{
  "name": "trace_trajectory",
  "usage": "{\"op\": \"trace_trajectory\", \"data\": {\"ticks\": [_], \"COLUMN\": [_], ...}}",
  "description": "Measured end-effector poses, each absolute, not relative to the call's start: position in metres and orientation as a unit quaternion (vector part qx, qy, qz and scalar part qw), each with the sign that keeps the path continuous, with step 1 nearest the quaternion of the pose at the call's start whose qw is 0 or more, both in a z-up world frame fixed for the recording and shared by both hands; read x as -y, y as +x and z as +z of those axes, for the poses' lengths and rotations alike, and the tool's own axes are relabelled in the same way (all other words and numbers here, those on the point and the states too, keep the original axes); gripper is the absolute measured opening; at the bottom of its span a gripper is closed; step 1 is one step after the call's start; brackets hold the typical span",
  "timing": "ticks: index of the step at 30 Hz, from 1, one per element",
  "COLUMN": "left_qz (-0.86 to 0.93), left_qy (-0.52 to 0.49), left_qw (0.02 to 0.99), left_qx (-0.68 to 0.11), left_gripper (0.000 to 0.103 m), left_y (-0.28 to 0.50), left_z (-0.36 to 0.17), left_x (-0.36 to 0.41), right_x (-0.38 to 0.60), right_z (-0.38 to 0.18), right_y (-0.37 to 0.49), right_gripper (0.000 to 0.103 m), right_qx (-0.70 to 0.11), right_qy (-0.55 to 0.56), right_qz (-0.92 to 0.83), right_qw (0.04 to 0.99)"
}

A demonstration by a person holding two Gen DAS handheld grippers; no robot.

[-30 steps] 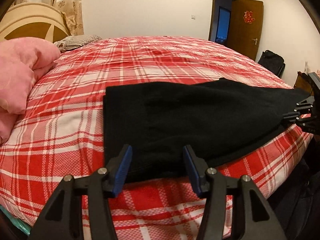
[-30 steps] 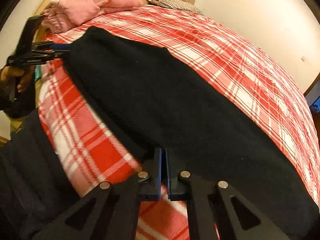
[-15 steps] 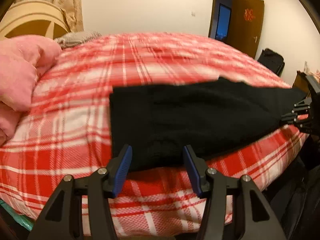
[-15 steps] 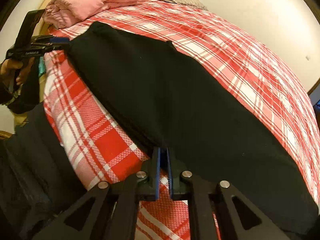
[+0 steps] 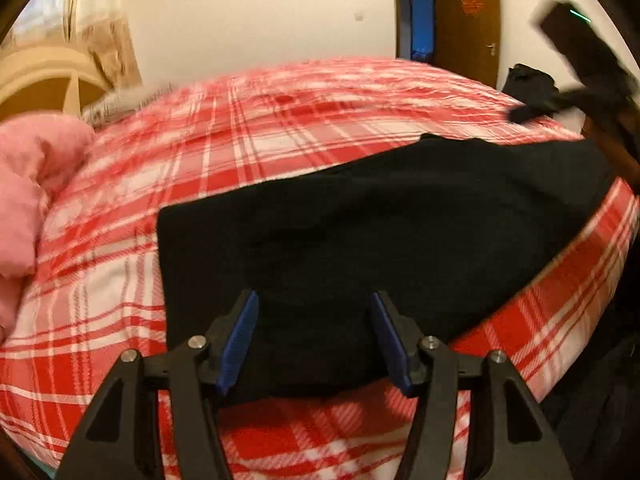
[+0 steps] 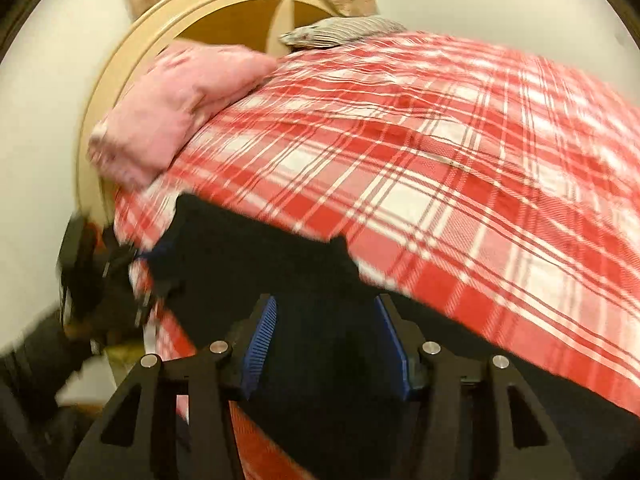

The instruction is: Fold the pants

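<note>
Presently, one item for folding: black pants (image 5: 380, 216), laid flat on the bed (image 5: 280, 120), along its near edge, over the red-and-white plaid cover.

- Position: the garment runs lengthwise beside the near edge of the bed. One squared end lies toward the headboard (image 6: 132, 64) and the pink bedding (image 6: 180, 96); the other end tapers away toward the door (image 5: 468, 16) side. A step in the far outline shows about midway along.
- Long axis: parallel to the near edge of the bed, crossing the line of both tools.
- Left gripper (image 5: 314, 340): jaws spread wide, blue pads (image 5: 240, 336) either side of the squared end's near hem. It holds nothing; whether the pads brush the cloth cannot be told. It is the nearer tool to that end.
- Right gripper (image 6: 328, 346): jaws likewise spread wide, nothing pinched, poised over dark cloth near the bed's edge. In the left view it appears raised and blurred at upper right, above the tapered end. Contact with the cloth: cannot tell.
- State of task, judged: pants lie flat and seemingly doubled leg on leg; the end-to-end fold is not yet made.
- Next move, judged: each tool closes on its own end's near hem, and one end is carried along the long axis onto the other.
- Also present: striped pillow (image 6: 344, 32) at the headboard.
</note>
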State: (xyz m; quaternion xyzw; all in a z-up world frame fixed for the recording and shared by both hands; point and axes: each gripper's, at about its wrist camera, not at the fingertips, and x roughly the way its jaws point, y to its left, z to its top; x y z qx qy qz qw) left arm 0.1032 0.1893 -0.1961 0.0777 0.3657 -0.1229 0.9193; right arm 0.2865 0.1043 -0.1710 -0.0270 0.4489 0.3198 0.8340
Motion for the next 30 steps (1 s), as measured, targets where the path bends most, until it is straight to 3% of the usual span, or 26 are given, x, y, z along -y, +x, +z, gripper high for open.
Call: {"op": "trace_trajectory", "data": {"ticks": [6,7,12,18,23,25,27,29,30], "left_qz": [-0.130,-0.130,-0.129,-0.135,-0.132,-0.130,-0.124,-0.125,-0.131], "left_qy": [0.052,0.046,0.049,0.036,0.043,0.037,0.040,0.052,0.057], "left_qw": [0.923,0.924,0.927,0.928,0.929,0.929,0.929,0.931,0.932], "left_qx": [-0.358,-0.356,-0.350,-0.345,-0.343,-0.345,-0.345,-0.339,-0.333], "left_gripper": [0.061,0.061,0.062,0.062,0.063,0.063,0.063,0.063,0.063], "left_y": [0.096,0.096,0.098,0.096,0.094,0.093,0.091,0.087,0.085], "left_z": [-0.197,-0.196,-0.198,-0.199,-0.199,-0.197,-0.193,-0.187,-0.183], "left_x": [-0.205,-0.206,-0.204,-0.208,-0.205,-0.205,-0.203,-0.196,-0.190], "right_x": [-0.118,-0.119,-0.121,-0.122,-0.125,-0.122,-0.117,-0.106,-0.098], "right_z": [-0.201,-0.207,-0.233,-0.204,-0.237,-0.235,-0.229,-0.215,-0.209], "right_y": [0.338,0.345,0.364,0.354,0.369,0.367,0.358,0.341,0.333], "right_gripper": [0.051,0.048,0.007,0.005,0.005,0.010,0.038,0.052,0.053], "right_qx": [-0.499,-0.508,-0.553,-0.506,-0.531,-0.527,-0.529,-0.512,-0.504], "right_qy": [0.067,0.076,0.147,0.134,0.117,0.122,0.114,0.097,0.089], "right_qz": [0.314,0.309,0.313,0.308,0.285,0.288,0.284,0.295,0.295], "right_qw": [0.805,0.801,0.758,0.794,0.789,0.791,0.792,0.801,0.807]}}
